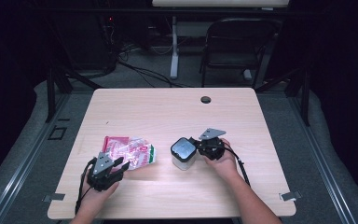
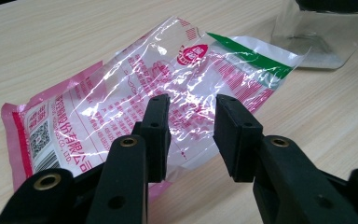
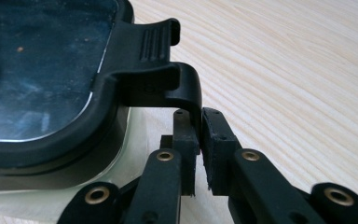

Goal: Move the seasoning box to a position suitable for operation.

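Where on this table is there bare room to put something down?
The whole far half, from the cable hole down to the plastic bag and the jar, is bare wood. So is the right side beyond the right gripper. It is crowded near the front, around the left gripper.

High view: you look forward and down from above your side onto table; both hands enter at bottom edge, floor and chair beyond far edge.

Left gripper view: camera rides low behind own jaws, close to tabletop, facing plastic packet; jar at upper right corner.

Right gripper view: very close, looking along own jaws at jar's black lid latch.

Shared: packet and jar appear in high view too; jar in all three.
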Action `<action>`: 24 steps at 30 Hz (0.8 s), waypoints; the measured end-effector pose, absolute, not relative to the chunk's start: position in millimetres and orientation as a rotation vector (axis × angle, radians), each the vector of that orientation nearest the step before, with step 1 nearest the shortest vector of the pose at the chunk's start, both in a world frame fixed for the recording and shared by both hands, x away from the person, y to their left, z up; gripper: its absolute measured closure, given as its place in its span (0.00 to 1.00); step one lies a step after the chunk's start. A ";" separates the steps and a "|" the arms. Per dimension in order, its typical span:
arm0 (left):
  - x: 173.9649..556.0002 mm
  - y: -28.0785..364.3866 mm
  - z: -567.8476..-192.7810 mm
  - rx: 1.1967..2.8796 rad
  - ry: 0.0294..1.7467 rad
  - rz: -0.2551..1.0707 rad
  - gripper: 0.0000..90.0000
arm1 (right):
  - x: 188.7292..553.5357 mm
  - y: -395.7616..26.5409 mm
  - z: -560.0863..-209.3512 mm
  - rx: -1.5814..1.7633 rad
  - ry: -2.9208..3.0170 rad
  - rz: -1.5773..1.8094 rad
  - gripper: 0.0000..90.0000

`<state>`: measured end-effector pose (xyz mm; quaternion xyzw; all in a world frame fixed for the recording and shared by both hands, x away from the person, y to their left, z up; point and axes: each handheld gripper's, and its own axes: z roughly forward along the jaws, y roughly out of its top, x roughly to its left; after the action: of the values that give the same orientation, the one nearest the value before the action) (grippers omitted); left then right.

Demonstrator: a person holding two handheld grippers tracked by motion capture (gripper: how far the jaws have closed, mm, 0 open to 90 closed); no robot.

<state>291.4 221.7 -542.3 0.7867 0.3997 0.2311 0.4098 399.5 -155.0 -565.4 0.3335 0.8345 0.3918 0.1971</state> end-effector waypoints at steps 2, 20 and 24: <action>291.0 220.3 -541.7 1.988 0.999 0.579 0.73 | 398.0 -154.9 -565.5 0.940 2.332 1.099 0.95; 304.8 150.4 -523.3 2.042 0.851 0.504 0.79 | 360.3 -152.4 -561.2 1.064 2.299 1.030 0.93; 307.6 126.1 -523.3 2.050 0.812 0.460 0.86 | 350.1 -150.9 -559.3 1.069 2.310 1.003 0.93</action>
<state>307.6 126.1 -523.3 0.8216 0.3253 0.1846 0.4302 350.1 -150.9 -559.3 0.3827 0.8270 0.3592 0.2016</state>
